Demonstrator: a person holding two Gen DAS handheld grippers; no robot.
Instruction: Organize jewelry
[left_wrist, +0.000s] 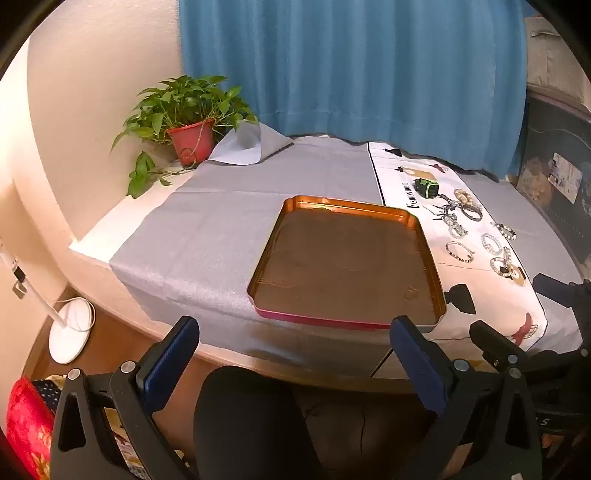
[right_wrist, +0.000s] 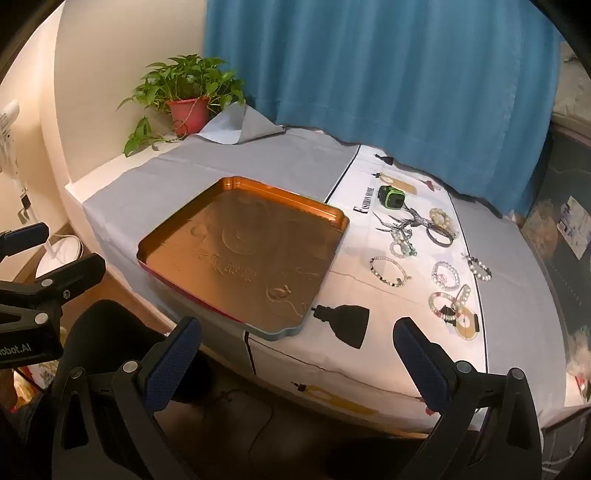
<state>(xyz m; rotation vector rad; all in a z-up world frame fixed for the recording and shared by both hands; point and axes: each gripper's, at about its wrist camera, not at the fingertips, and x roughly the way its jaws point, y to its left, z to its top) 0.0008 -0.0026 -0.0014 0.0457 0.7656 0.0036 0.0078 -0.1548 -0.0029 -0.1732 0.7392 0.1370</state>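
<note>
An empty copper-coloured tray (left_wrist: 439, 288) (right_wrist: 334, 240) lies on the grey-covered table. Several bead bracelets (left_wrist: 460, 252) (right_wrist: 389, 272) and a dark band (right_wrist: 439, 236) lie on the white printed cloth right of the tray. My left gripper (left_wrist: 291, 354) is open and empty, held off the table's near edge in front of the tray. My right gripper (right_wrist: 295, 354) is open and empty, off the near edge between the tray and the bracelets. The right gripper also shows at the right edge of the left wrist view (left_wrist: 517, 321).
A green-and-black small device (left_wrist: 426, 187) (right_wrist: 392, 196) sits on the white cloth behind the bracelets. A potted plant (left_wrist: 192, 142) (right_wrist: 188, 112) stands at the far left corner. A blue curtain (left_wrist: 351, 66) hangs behind. A black chair back (left_wrist: 251, 421) is below the grippers.
</note>
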